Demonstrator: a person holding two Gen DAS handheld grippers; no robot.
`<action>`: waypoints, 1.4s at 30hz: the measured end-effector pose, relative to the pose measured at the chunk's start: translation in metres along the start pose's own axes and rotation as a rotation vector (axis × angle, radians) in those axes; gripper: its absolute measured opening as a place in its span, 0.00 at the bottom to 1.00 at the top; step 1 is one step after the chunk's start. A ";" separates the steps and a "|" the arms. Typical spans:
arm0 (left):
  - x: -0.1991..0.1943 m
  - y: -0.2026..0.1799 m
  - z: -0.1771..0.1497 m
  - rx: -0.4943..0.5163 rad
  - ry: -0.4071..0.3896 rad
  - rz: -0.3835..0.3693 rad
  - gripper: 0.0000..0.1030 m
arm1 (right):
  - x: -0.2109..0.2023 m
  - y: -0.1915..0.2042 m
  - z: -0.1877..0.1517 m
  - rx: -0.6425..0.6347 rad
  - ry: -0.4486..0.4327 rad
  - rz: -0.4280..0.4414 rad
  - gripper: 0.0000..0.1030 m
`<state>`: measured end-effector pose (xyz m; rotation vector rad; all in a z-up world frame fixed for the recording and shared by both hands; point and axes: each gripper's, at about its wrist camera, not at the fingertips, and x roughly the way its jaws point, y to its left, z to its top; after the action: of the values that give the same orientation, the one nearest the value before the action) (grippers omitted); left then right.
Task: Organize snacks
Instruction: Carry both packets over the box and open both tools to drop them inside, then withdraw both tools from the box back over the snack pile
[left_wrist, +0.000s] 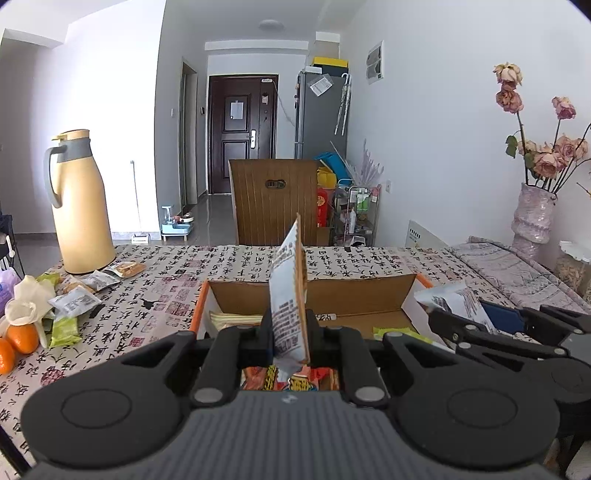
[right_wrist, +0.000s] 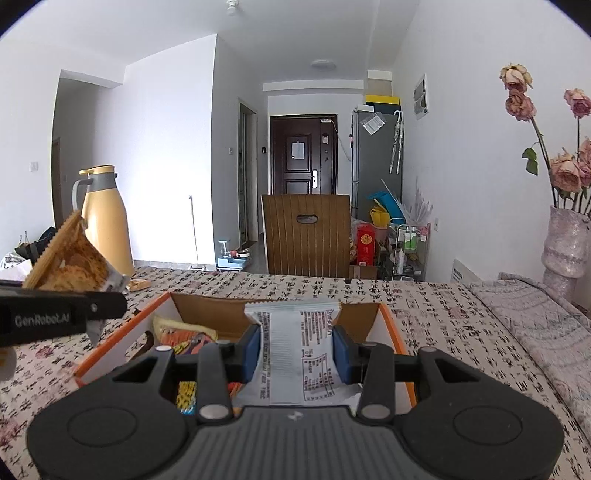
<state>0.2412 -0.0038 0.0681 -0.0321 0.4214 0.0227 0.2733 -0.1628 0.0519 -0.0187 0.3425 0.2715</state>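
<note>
An open cardboard box (left_wrist: 369, 291) with orange edges sits on the table and holds several snack packets (left_wrist: 291, 380). My left gripper (left_wrist: 290, 332) is shut on a thin cracker packet (left_wrist: 290, 280) that stands on edge above the box's near side. The same packet (right_wrist: 70, 258) shows its orange front in the right wrist view. My right gripper (right_wrist: 297, 347) is shut on a white snack packet (right_wrist: 295, 350), held flat above the box (right_wrist: 388, 325). In the left wrist view that gripper (left_wrist: 447, 314) sits at the box's right corner with its packet (left_wrist: 450, 301).
Loose snack packets (left_wrist: 74, 302) and oranges (left_wrist: 22, 338) lie at the table's left by a yellow thermos jug (left_wrist: 81, 203). A wooden chair back (left_wrist: 275, 201) stands past the far edge. A vase with dried roses (left_wrist: 532, 218) is at the right.
</note>
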 end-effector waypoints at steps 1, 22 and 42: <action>0.005 0.000 0.000 -0.002 0.005 0.004 0.15 | 0.005 0.000 0.001 0.000 0.000 -0.001 0.39; 0.051 0.018 -0.019 -0.063 0.085 0.010 0.59 | 0.053 -0.011 -0.025 0.050 0.088 0.027 0.58; 0.033 0.024 -0.011 -0.109 -0.004 0.054 1.00 | 0.041 -0.019 -0.021 0.080 0.044 -0.008 1.00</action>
<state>0.2656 0.0203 0.0440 -0.1277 0.4170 0.0987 0.3087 -0.1722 0.0177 0.0523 0.3963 0.2493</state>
